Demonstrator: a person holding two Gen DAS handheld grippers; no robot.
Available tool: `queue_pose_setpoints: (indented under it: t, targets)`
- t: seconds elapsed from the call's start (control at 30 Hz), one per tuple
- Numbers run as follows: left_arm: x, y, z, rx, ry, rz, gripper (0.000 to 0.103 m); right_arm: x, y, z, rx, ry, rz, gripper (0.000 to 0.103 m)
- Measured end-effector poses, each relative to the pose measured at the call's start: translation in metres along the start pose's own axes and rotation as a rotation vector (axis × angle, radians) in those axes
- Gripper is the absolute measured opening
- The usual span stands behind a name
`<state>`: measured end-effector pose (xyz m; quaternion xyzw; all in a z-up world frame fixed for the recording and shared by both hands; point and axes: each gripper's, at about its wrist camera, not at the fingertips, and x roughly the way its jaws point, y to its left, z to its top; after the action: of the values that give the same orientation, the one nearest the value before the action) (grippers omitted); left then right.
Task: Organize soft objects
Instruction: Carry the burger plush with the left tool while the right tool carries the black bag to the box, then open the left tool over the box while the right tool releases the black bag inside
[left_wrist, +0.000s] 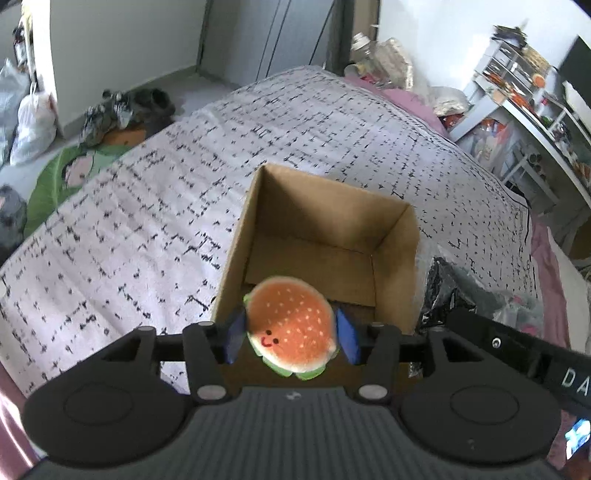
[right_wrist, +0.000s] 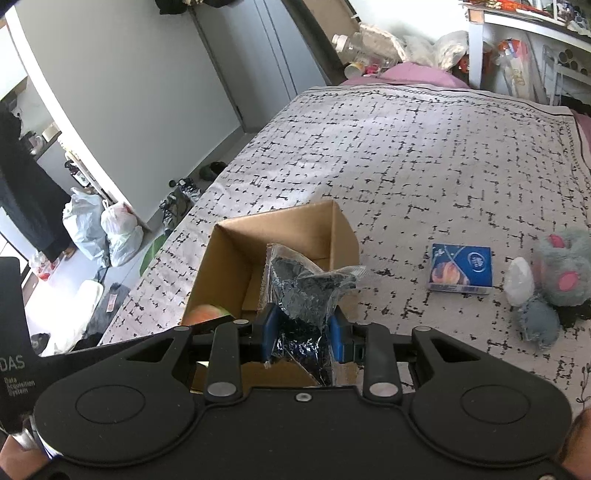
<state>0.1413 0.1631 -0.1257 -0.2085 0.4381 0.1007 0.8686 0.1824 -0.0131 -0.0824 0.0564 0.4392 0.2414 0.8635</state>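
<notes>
An open cardboard box (left_wrist: 399, 236) stands on the bed. Over its near edge hangs a burger plush (left_wrist: 291, 328) with a small smiling face. The blue pads (left_wrist: 236, 338) of my left gripper (left_wrist: 291, 338) lie against its two sides and hold it up. In the right wrist view the box (right_wrist: 225, 266) is just ahead, with the burger plush (right_wrist: 205, 314) at its near left corner. My right gripper (right_wrist: 303, 334) is shut on a clear plastic bag of dark shiny material (right_wrist: 303, 291), held over the box's near right side. That bag (left_wrist: 443, 280) also shows beside the box in the left wrist view.
On the patterned bedspread (right_wrist: 424, 155) to the right lie a blue packet (right_wrist: 461, 269), a grey and pink plush (right_wrist: 561, 266), a white lump (right_wrist: 519, 280) and a grey ball (right_wrist: 537, 325). Plastic bags (right_wrist: 110, 229) and shoes sit on the floor at left; shelves (left_wrist: 517, 92) stand at the far right.
</notes>
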Motion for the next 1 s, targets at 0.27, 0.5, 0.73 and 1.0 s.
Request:
queue_pose_setpoints:
  t: [0.27,0.5,0.73,1.0]
  targets:
    - [-0.009,0.006,0.001,-0.038,-0.039,0.003,0.057,0.009,0.008,-0.002,-0.002,0.014,0.024,0.029]
    - [-0.015,0.007,0.000,-0.052,-0.026,0.020,0.060,0.012,0.008,-0.002,0.020,0.034,0.040,0.042]
    - [-0.021,0.006,-0.002,-0.065,-0.018,0.018,0.071,-0.008,0.004,0.000,0.012,-0.001,0.032,0.064]
    - [-0.031,-0.012,-0.007,-0.033,-0.017,0.020,0.079,-0.033,-0.018,0.000,0.034,-0.020,-0.012,0.083]
